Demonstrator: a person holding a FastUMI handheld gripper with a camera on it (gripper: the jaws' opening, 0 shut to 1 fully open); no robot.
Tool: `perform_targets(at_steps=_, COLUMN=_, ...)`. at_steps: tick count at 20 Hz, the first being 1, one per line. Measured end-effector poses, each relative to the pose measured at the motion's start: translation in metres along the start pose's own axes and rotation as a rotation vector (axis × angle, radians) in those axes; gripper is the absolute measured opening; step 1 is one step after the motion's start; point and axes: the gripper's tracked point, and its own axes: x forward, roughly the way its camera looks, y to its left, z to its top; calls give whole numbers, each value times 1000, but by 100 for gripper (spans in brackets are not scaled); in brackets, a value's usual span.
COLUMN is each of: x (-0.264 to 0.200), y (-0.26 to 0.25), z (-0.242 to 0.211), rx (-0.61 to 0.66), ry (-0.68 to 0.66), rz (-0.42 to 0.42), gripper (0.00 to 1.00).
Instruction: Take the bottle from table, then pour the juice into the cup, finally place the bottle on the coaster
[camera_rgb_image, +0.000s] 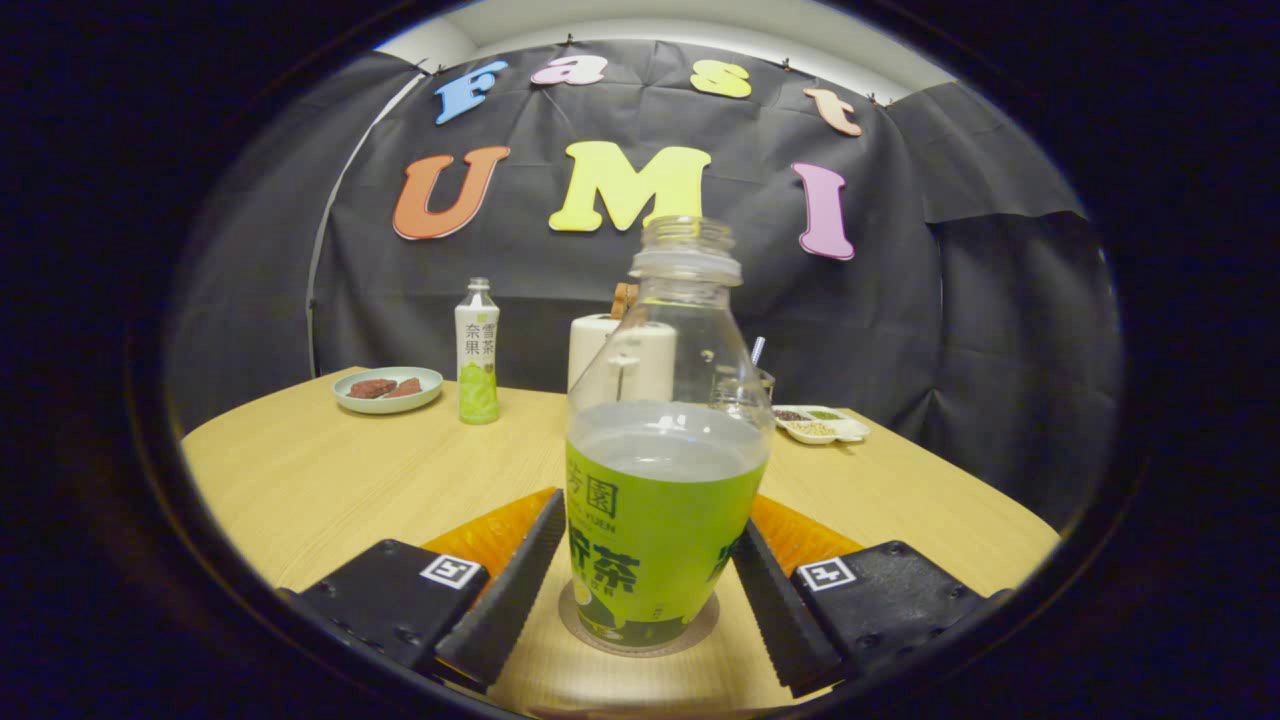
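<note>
Taking the uncapped bottle (660, 470) as the centre of the clock, the plate (388, 389) with two brown pieces lies on the wooden table (330, 480) at about ten o'clock, well beyond the fingers. Just beside it, toward eleven o'clock, a second, slimmer bottle (477, 352) stands upright with its cap on. The left finger (505, 592) runs up from seven o'clock and ends close to the bottle's lower label, with a thin strip of table visible between them. The gripper (640, 585) is spread apart around the bottle, not clamping it. The bottle stands upright on a round coaster (640, 632), whose rim shows around its base; pale juice fills it to about the top of the green label, and the clear neck above is empty. Right behind it, at twelve o'clock, stands a white paper towel roll (612, 355). At one o'clock a clear cup (745, 388) with a straw sits partly hidden by the bottle's shoulder. At two o'clock a small white tray (822, 426) holds dark and pale bits. The right finger (778, 600) comes in from five o'clock; whether it touches the label is hard to tell.
</note>
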Motion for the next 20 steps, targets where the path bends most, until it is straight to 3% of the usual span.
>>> perform_targets(at_steps=1, x=-4, y=-1, z=2, rx=12, ry=-4, rz=3, gripper=100)
perform_targets(at_steps=9, x=-64, y=-6, z=38, rx=21, ry=-52, rz=33, gripper=100)
perform_targets(at_steps=20, x=-203, y=-51, z=113, rx=123, ry=-106, rz=40, gripper=100)
